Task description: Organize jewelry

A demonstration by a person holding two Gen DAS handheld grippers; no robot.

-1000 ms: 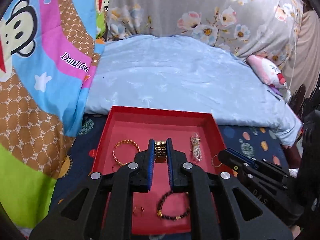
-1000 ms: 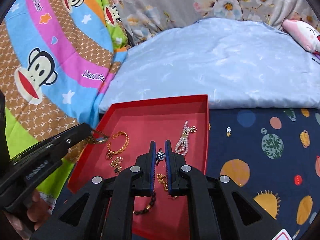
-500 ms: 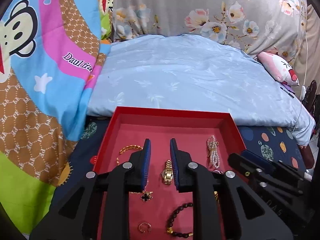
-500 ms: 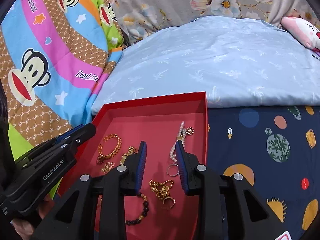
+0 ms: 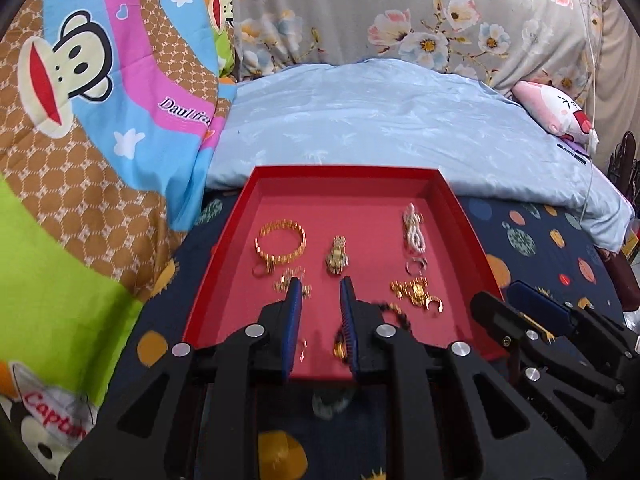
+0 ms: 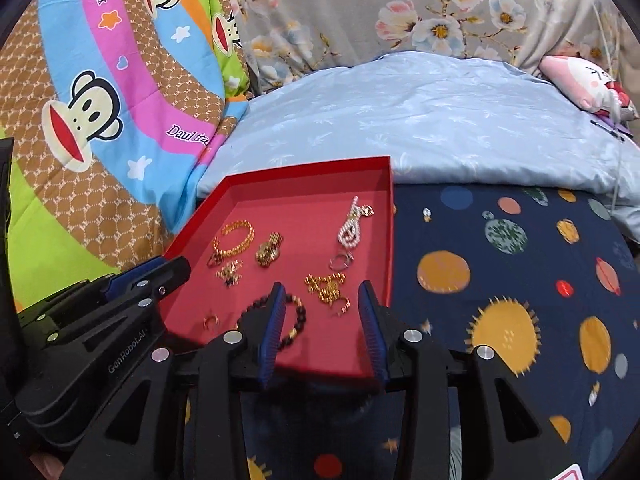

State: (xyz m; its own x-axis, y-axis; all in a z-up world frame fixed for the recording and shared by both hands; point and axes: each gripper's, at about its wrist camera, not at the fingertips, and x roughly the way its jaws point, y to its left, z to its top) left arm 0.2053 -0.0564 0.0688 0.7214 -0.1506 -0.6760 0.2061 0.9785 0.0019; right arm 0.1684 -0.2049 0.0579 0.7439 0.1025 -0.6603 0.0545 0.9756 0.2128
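The left gripper (image 5: 319, 294) is hovering over the near edge of the red tray (image 5: 232, 236), its jaws parted a little with nothing between them. The right gripper (image 6: 322, 296) is hanging over the tray's near right corner, jaws spread wide and also empty.

The tray is lying on a dark planet-print sheet (image 6: 500, 280). Nearest in it, a dark bead bracelet (image 6: 298, 322) is resting by the near edge, partly hidden behind a finger in both views, with a small gold ring (image 6: 211, 321) to its left. Just beyond, toward the right edge, a tangle of gold chain (image 5: 416, 292) is sitting. Farther in, a silver ring (image 5: 416, 266) is lying just before a pearl strand (image 5: 414, 230) along the right edge. At the middle, a gold watch (image 5: 338, 258) is lying. Toward the left edge, a gold bangle (image 5: 280, 242) is resting, with small gold pieces (image 5: 286, 280) just in front of it.

Behind the tray, a pale blue quilt (image 5: 380, 128) is spreading out.
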